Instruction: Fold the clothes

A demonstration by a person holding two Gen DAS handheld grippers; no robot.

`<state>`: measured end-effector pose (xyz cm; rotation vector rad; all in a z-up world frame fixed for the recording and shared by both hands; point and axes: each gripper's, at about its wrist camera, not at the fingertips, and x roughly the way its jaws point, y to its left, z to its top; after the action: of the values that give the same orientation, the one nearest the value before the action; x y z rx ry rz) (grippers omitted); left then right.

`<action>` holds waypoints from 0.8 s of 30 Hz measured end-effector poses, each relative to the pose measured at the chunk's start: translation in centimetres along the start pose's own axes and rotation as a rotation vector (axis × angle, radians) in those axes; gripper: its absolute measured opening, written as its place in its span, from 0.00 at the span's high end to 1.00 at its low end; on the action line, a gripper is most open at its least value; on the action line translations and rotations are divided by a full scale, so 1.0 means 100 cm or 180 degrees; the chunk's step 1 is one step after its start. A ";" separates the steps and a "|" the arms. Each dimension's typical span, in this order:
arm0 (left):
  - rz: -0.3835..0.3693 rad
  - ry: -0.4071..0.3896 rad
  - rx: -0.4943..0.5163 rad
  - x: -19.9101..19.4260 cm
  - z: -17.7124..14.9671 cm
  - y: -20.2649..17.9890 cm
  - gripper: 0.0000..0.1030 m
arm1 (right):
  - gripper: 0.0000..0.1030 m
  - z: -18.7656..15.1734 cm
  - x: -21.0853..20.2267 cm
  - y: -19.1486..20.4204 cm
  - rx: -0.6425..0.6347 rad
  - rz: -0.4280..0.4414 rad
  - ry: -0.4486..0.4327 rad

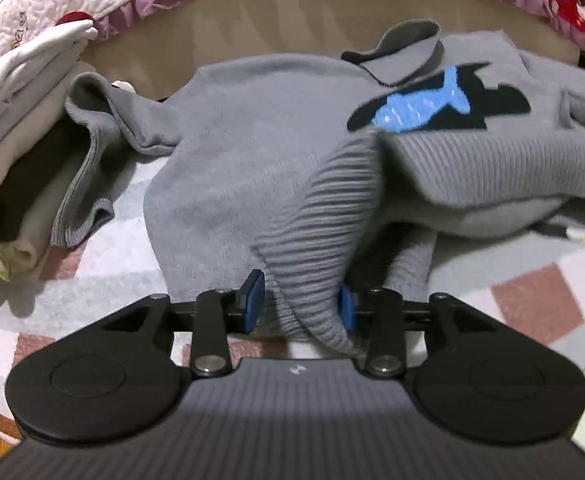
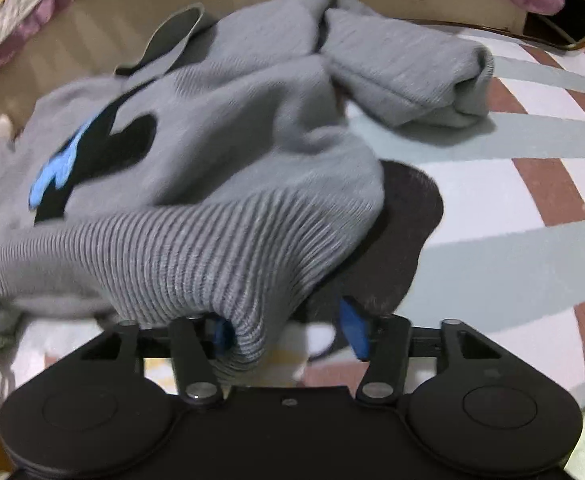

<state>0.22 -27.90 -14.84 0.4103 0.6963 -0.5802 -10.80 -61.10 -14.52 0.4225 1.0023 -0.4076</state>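
Checked bedding in pink, white and pale green carries the work, with a quilted, frilled cover at twelve o'clock. At nine o'clock sits a stack of folded pale garments. The grey sweater, fish patch at two o'clock, lies spread in the middle, its ribbed hem lifted towards both claws.

The left gripper angles down, jaws parted with hem ribbing between; the right pad touches it, the other stands clear. The right gripper, tilted steeper, stands wider; the hem leans on its left pad only.

Neither hold looks firm, so I judge the hem may slip free mid-fold and leave the sweater bunched, its right sleeve still crumpled.
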 end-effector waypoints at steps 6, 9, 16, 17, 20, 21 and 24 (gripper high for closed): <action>0.0458 -0.0561 0.0037 -0.021 0.019 0.028 0.95 | 0.86 0.002 0.004 0.019 -0.0322 -0.0208 -0.0242; 0.0482 -0.0837 -0.0002 -0.051 0.035 0.039 0.95 | 0.94 0.004 -0.018 0.023 -0.0410 -0.0385 -0.0558; 0.0504 -0.1586 0.0134 -0.135 0.063 0.041 0.95 | 0.94 0.032 -0.074 0.003 0.0061 0.0025 -0.1083; 0.0467 -0.1627 0.0164 -0.144 0.068 0.044 0.95 | 0.94 0.034 -0.083 0.002 0.0117 0.0069 -0.1159; 0.0317 -0.1695 0.0106 -0.171 0.083 0.059 0.95 | 0.94 0.041 -0.118 0.004 0.0179 0.0119 -0.1417; 0.0237 -0.1692 0.0055 -0.179 0.086 0.065 0.95 | 0.94 0.043 -0.132 0.006 0.0139 0.0128 -0.1507; 0.0022 -0.1697 -0.0077 -0.207 0.088 0.084 0.95 | 0.94 0.045 -0.175 0.011 -0.0043 0.0110 -0.1771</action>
<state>-3.22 -18.69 7.08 0.2188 0.1904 -0.6397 -15.40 -60.18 2.96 0.2888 0.4564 -0.4544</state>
